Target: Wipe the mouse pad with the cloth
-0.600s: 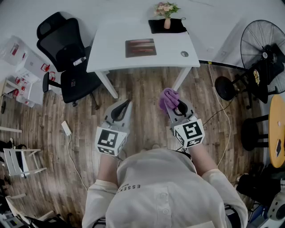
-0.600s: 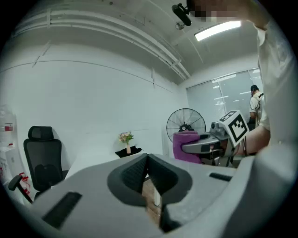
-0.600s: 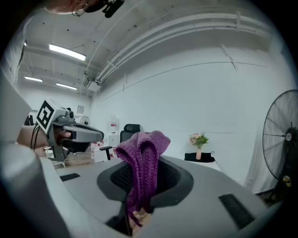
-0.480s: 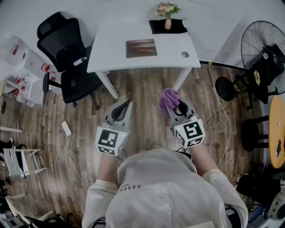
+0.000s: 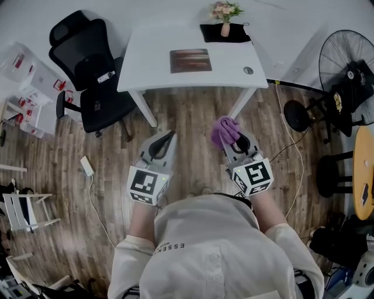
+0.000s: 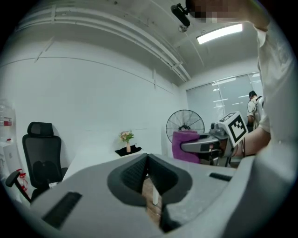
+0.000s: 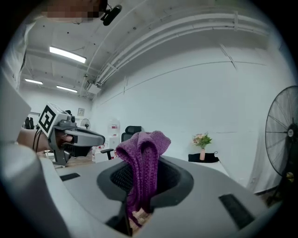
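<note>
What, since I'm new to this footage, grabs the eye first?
The purple cloth clamped in the right gripper, held over the wood floor. Beyond it stands a white desk with a dark mouse pad at its middle and flowers at its far edge. The left gripper is shut and empty.

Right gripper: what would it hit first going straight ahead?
The right gripper would likely meet the front edge of the white table; height is unclear, so it may pass over.

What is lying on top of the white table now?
On the white table: a dark mouse pad, a black mat bearing a flower vase, a small round disc. What lies under them is covered.
</note>
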`<state>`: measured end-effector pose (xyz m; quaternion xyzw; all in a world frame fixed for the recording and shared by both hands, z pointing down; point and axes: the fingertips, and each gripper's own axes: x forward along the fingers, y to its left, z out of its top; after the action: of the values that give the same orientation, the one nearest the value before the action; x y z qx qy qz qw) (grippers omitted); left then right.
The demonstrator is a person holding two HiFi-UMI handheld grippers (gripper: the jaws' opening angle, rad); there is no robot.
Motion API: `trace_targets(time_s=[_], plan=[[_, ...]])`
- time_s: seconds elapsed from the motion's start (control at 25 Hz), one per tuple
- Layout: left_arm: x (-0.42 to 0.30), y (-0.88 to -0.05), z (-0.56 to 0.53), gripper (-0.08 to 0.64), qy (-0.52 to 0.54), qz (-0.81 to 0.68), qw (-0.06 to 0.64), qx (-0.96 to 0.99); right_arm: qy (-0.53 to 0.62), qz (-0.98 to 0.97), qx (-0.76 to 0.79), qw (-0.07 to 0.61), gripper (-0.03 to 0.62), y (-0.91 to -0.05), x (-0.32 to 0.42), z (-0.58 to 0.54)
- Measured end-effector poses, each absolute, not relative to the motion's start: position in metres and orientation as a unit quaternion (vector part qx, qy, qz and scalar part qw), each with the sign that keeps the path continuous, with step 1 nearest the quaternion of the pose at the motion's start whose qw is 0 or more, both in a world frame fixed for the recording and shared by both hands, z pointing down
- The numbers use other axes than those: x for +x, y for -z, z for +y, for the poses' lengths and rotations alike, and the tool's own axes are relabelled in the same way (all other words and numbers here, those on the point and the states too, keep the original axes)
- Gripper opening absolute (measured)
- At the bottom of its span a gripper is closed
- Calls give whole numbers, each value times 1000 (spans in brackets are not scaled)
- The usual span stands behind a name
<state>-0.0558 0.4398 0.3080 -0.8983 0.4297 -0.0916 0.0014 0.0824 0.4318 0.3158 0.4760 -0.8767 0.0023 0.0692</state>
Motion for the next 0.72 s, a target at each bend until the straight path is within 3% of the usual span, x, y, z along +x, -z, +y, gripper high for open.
trace_targets(time_s=[0.36,0.72], plan=[[-85,-336,429,2,104,443,-18,-891,-41,-882,462,82,94,-351,45,412],[-87,-337,344,2,96,487,-16,-868,-22,-897,432,85,94,-359,46,308]])
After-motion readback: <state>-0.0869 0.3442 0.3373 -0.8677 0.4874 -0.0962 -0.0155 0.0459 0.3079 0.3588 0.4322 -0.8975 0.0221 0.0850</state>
